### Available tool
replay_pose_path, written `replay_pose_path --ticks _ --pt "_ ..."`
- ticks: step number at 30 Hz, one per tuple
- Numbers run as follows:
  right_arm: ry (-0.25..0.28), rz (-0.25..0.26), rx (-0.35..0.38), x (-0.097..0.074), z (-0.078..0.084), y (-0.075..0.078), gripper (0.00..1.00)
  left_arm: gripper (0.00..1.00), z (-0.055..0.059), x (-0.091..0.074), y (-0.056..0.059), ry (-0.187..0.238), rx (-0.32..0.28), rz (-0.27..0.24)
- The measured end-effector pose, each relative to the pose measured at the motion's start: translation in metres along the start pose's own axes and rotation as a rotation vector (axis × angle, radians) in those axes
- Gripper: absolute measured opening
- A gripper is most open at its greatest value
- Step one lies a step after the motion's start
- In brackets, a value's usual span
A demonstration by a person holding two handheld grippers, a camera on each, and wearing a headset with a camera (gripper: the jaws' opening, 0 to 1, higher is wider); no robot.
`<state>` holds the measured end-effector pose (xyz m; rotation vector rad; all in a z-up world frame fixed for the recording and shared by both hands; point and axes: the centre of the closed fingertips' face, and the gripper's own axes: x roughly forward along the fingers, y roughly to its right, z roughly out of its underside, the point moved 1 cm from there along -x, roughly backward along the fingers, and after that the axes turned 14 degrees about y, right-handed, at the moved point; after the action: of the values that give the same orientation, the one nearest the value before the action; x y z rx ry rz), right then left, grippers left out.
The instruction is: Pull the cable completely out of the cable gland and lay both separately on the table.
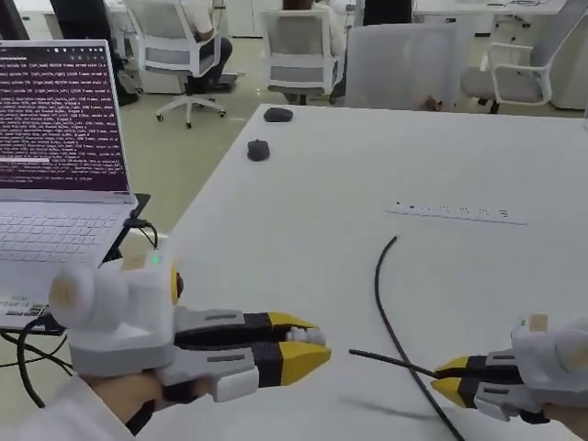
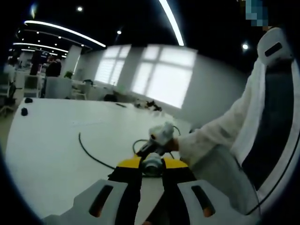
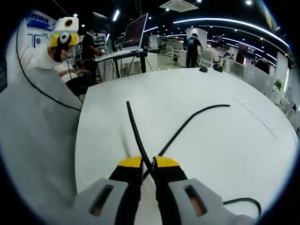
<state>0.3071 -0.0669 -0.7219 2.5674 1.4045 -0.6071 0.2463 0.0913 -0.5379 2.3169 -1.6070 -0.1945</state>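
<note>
Clamping cable gland (image 2: 153, 166) in its own view, left hand-held gripper (image 2: 152, 162); right hand-held gripper (image 3: 148, 162) pinching cable (image 3: 187, 123).

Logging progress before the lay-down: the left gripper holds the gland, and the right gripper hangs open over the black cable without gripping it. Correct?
Not quite. The right gripper is not open: its jaws are shut on the black cable, as the right gripper view shows. The rest stands: the left gripper holds the gland between its jaws.
</note>
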Motion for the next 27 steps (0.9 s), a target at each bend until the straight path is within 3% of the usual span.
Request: replay_pose_path --ticks 5,12,19,27 --pt "-0.053 0.005 0.013 0.004 0.018 0.003 0.08 0.17 0.0 0.003 0.0 0.007 -0.01 -0.013" --pt "-0.058 0.004 0.04 0.006 0.026 0.0 0.09 0.17 0.004 0.005 -0.001 0.008 -0.022 -0.033" --pt "-0.05 -0.007 0.095 0.007 0.03 -0.003 0.12 0.17 0.008 0.006 -0.002 -0.014 -0.026 -0.046" --pt "-0.011 0.043 0.099 0.003 0.025 0.007 0.14 0.17 0.007 0.016 -0.002 -0.025 -0.013 -0.041"
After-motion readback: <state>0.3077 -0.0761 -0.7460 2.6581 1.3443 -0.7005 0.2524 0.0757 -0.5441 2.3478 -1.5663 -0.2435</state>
